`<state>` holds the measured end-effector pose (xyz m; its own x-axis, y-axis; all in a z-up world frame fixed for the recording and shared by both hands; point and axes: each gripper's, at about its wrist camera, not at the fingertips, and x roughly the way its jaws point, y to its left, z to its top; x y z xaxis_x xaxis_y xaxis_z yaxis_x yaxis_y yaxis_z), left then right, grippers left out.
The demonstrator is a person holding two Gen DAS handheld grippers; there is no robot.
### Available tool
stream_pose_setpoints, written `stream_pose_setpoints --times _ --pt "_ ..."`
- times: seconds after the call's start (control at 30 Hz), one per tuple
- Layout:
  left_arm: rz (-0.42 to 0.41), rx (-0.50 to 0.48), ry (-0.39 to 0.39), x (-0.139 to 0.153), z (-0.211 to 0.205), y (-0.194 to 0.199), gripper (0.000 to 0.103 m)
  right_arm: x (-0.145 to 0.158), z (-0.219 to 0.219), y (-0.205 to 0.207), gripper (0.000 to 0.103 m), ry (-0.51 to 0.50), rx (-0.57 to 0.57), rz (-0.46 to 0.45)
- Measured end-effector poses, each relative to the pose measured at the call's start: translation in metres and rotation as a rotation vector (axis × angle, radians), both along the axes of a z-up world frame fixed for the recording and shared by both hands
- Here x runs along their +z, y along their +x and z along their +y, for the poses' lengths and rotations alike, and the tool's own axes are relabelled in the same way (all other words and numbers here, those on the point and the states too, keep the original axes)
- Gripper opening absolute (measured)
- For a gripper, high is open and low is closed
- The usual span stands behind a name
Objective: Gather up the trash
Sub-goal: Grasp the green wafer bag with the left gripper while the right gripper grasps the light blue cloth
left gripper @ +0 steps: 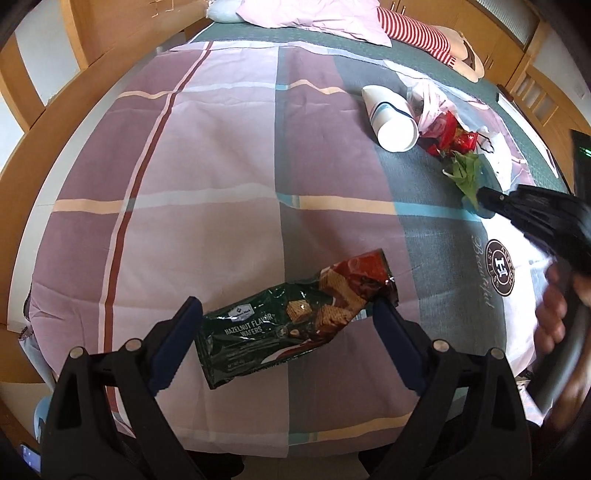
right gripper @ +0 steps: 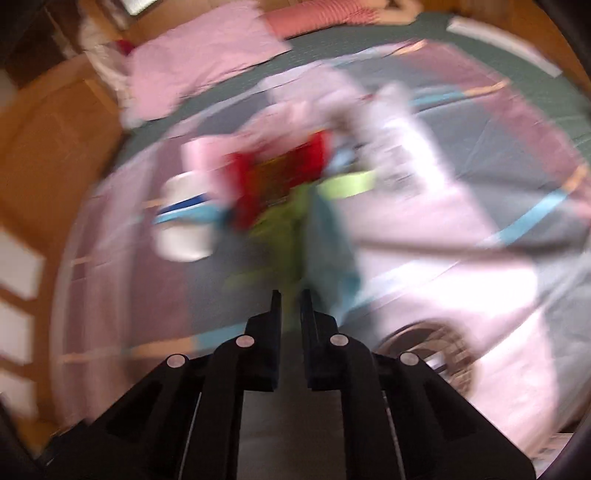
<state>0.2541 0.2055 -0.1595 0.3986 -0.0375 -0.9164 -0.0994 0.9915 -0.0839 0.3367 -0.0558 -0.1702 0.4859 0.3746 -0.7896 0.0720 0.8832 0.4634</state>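
Note:
A green and red hazelnut wafer wrapper lies on the checked bedsheet. My left gripper is open, its fingers on either side of the wrapper. Farther right lie a tipped white paper cup, red wrappers, green leaves and a white plastic bag. My right gripper reaches in from the right and its tip is at the leaves. The right wrist view is blurred: its fingers are almost together with green leaf between them; the cup and red wrapper lie beyond.
A pink pillow and a striped plush toy lie at the head of the bed. Wooden furniture surrounds the bed. A white bag with a round logo lies at the right edge.

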Motion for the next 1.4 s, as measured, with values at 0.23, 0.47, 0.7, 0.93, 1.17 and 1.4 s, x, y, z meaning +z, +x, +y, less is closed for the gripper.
stream_pose_setpoints --times 0.23,0.47,0.7,0.93,1.17,1.4 --pt "0.032 0.063 -0.051 -0.006 0.018 0.001 0.093 0.033 -0.004 -0.011 0.061 -0.234 -0.205 -0.160" --pt "0.045 0.088 -0.094 -0.009 0.024 0.002 0.093 -0.042 -0.060 0.018 0.050 -0.072 -0.393 0.164" --pt "0.076 0.060 -0.082 -0.018 0.015 0.005 0.093 -0.013 -0.041 0.004 0.019 -0.138 -0.331 0.048" --pt "0.125 0.000 -0.021 -0.037 -0.007 0.007 0.093 0.026 -0.029 -0.025 0.019 -0.179 -0.365 -0.074" --pt "0.107 -0.061 0.104 -0.041 -0.031 0.006 0.065 0.051 0.003 -0.043 0.019 -0.265 -0.277 -0.198" --pt "0.037 -0.039 0.056 -0.029 -0.025 0.004 0.030 0.058 0.036 -0.048 0.019 -0.301 -0.152 -0.268"
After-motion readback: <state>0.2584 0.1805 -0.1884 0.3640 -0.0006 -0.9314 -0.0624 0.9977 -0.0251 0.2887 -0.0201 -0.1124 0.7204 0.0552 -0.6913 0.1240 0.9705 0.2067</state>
